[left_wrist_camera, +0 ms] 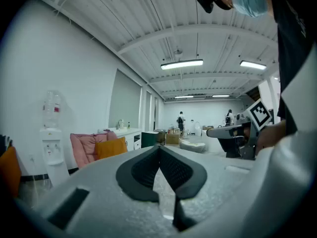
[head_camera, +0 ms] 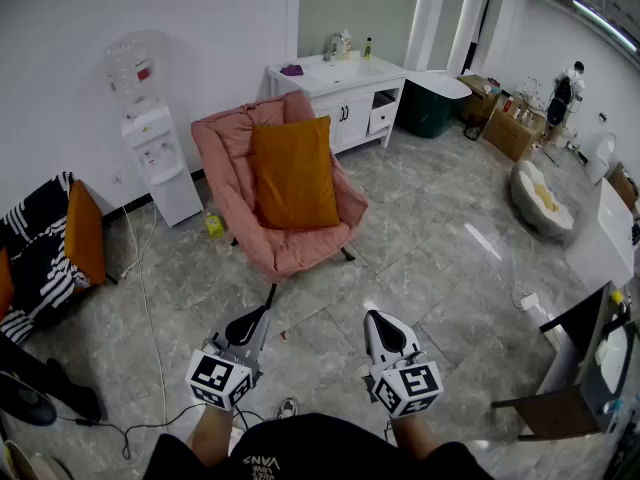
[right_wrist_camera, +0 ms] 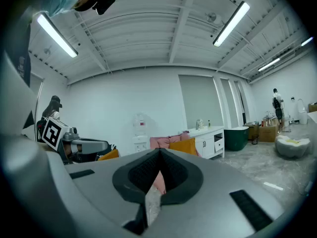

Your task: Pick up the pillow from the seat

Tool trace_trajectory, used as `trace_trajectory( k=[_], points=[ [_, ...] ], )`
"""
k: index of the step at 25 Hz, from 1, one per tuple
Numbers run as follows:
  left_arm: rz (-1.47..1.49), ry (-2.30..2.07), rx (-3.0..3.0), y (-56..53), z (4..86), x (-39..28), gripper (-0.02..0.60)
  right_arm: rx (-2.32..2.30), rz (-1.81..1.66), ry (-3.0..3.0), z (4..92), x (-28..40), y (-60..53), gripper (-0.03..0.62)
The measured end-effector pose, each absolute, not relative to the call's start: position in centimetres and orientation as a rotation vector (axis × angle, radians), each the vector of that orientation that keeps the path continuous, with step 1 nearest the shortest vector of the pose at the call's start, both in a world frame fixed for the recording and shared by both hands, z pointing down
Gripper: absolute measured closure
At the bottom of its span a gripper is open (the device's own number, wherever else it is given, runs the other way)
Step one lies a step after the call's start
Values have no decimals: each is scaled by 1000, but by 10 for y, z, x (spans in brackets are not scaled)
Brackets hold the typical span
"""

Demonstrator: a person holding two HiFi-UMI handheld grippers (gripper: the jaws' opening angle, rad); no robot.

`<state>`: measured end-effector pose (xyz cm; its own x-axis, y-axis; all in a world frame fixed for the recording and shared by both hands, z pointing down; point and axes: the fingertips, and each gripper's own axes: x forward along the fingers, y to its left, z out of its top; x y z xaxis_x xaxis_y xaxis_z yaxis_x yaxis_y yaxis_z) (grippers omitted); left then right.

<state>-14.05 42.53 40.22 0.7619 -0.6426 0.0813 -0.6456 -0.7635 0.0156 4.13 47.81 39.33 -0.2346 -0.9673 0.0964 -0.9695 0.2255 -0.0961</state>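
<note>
An orange pillow (head_camera: 294, 172) leans upright against the back of a pink folding chair (head_camera: 228, 153) in the middle of the room, also small and far off in the left gripper view as the pillow (left_wrist_camera: 110, 148) and in the right gripper view as the pillow (right_wrist_camera: 184, 146). My left gripper (head_camera: 246, 325) and right gripper (head_camera: 386, 333) are held low near the person's body, well short of the chair. Both are shut with nothing between the jaws.
A water dispenser (head_camera: 152, 138) stands at the wall left of the chair, a white cabinet with a sink (head_camera: 335, 90) behind it. A striped seat with an orange cushion (head_camera: 84, 232) is at far left. A cable (head_camera: 140, 298) runs over the grey tile floor. A person (head_camera: 561, 98) stands far right.
</note>
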Motion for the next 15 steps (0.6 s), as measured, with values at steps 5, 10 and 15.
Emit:
trace_trajectory(
  k=[5, 10, 15],
  points=[
    [86, -1008, 2893, 407, 410, -149, 560, 1971, 247, -2495, 393, 31, 460, 589],
    [97, -966, 2859, 379, 418, -163, 339, 2003, 297, -2493, 397, 15, 436, 456],
    [129, -931, 2844, 357, 429, -179, 333, 2038, 350, -2469, 407, 2, 420, 439]
  ],
)
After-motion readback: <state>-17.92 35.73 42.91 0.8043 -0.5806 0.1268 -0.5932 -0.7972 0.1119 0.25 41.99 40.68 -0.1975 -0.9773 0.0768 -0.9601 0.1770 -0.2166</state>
